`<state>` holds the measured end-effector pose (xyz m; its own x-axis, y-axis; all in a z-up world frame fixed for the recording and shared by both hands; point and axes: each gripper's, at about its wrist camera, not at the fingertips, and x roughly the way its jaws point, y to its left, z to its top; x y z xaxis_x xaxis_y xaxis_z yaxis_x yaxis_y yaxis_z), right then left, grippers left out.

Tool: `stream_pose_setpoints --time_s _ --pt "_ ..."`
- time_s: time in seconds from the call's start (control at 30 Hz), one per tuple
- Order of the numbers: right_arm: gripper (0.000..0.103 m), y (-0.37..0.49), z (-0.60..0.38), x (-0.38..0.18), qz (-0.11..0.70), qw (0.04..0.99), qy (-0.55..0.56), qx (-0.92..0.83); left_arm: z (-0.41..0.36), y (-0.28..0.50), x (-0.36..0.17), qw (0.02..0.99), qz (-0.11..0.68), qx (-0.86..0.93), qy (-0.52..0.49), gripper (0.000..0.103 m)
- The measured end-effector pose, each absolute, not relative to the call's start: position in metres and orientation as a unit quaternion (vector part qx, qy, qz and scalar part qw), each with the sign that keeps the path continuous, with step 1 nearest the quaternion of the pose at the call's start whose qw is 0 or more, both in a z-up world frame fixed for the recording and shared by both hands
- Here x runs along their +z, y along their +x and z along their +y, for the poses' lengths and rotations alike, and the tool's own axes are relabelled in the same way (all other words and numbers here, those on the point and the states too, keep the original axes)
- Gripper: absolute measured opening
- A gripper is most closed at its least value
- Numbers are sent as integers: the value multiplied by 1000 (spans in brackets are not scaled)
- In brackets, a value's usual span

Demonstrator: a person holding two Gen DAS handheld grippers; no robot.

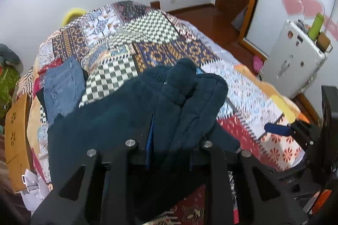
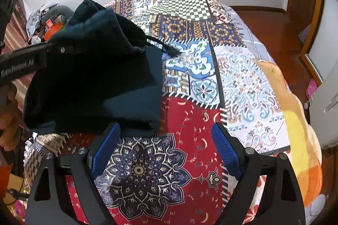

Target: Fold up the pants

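Note:
Dark teal pants [image 1: 135, 110] are bunched over my left gripper [image 1: 169, 136], which is shut on them; the cloth hides most of the blue pads. In the right wrist view the same pants [image 2: 95, 81] hang lifted above the patchwork bedspread [image 2: 243, 81], held by the left gripper arm [image 2: 31, 60] at the left. A drawstring [image 2: 166, 47] dangles from the waistband. My right gripper [image 2: 166, 146] is open and empty, its blue pads [image 2: 224, 151] wide apart just below and right of the pants. It also shows in the left wrist view [image 1: 281, 129] at the right.
Folded blue jeans [image 1: 63, 87] lie on the bed's left side. A yellow-orange blanket [image 2: 300, 129] lies along the bed's right edge. A white cabinet [image 1: 295, 58] with a green bottle [image 1: 315, 26] stands to the right. A wooden headboard [image 1: 17, 136] and clutter are at the left.

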<state>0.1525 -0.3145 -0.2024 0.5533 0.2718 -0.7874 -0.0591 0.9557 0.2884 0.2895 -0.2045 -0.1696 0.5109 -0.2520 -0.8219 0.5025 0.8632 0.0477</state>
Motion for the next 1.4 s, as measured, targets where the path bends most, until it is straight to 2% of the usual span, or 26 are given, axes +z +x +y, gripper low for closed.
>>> stream_pose_setpoints --time_s 0.07,0.13,0.2,0.47,0.53,0.77,1.0,1.17,1.4 --pt "86 151 -313 -205 466 872 115 96 -204 286 -173 848 457 -232 135 49" --pt "86 149 -311 -206 469 870 116 98 -199 287 -175 838 473 -244 119 58" --pt "86 148 -309 -206 470 869 116 99 -194 282 -173 833 478 -253 113 60" --pt "86 147 -292 -206 479 864 104 113 -138 291 -118 886 406 -217 59 92" --pt "86 149 -286 -207 482 862 103 120 -124 301 -111 899 390 -191 64 96" --pt "86 164 -265 -210 493 850 106 153 -59 379 -135 912 394 -49 107 97" --pt "89 181 -261 -219 509 843 97 142 6 451 -200 875 481 -10 50 97" --pt "89 197 -264 -220 510 843 99 140 19 468 -241 852 518 -13 78 97" --pt "89 237 -267 -225 507 844 101 140 33 449 -271 837 532 -37 121 97"
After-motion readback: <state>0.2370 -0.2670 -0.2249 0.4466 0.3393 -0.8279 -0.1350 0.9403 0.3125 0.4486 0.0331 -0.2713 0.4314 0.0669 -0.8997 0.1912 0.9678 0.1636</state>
